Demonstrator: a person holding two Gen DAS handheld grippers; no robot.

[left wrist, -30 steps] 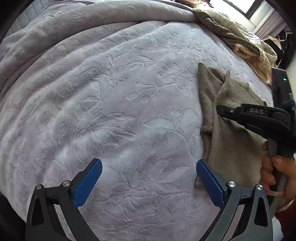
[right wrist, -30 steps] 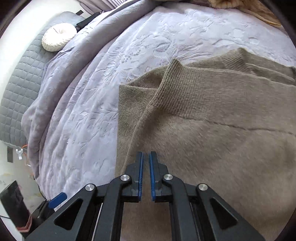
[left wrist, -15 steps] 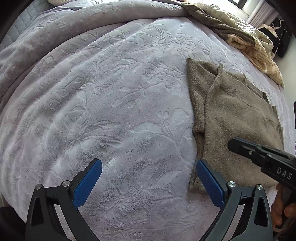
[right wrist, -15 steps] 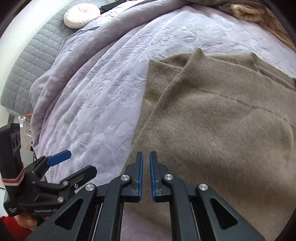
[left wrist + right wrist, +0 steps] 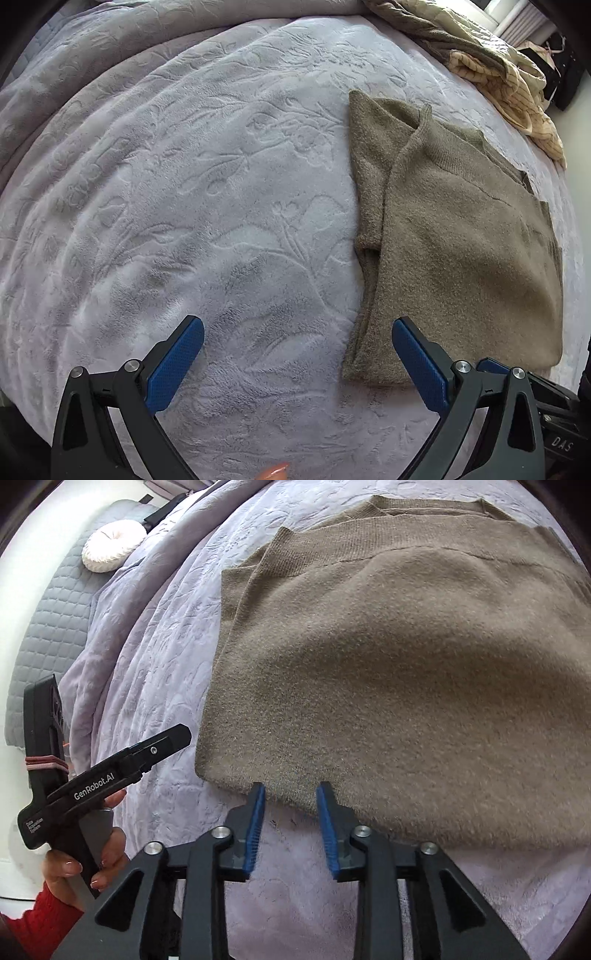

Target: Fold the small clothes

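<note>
A folded olive-brown knit sweater [image 5: 461,240] lies flat on the lavender embossed blanket [image 5: 203,221]; it fills much of the right wrist view [image 5: 388,664]. My left gripper [image 5: 297,343] is open wide and empty, low over the blanket, its right finger beside the sweater's near left corner. My right gripper [image 5: 290,805] is open and empty, its fingertips at the sweater's near edge. The left gripper also shows in the right wrist view [image 5: 110,771], held by a hand left of the sweater.
A heap of beige and cream clothes [image 5: 498,66] lies at the far right of the bed. A round white cushion [image 5: 112,544] sits on a grey quilted headboard [image 5: 48,627] at the far left. The blanket is bunched along the far side.
My right gripper has opened and drawn back from over the sweater to its near edge. My left gripper has shifted so the sweater shows more fully; it stays open.
</note>
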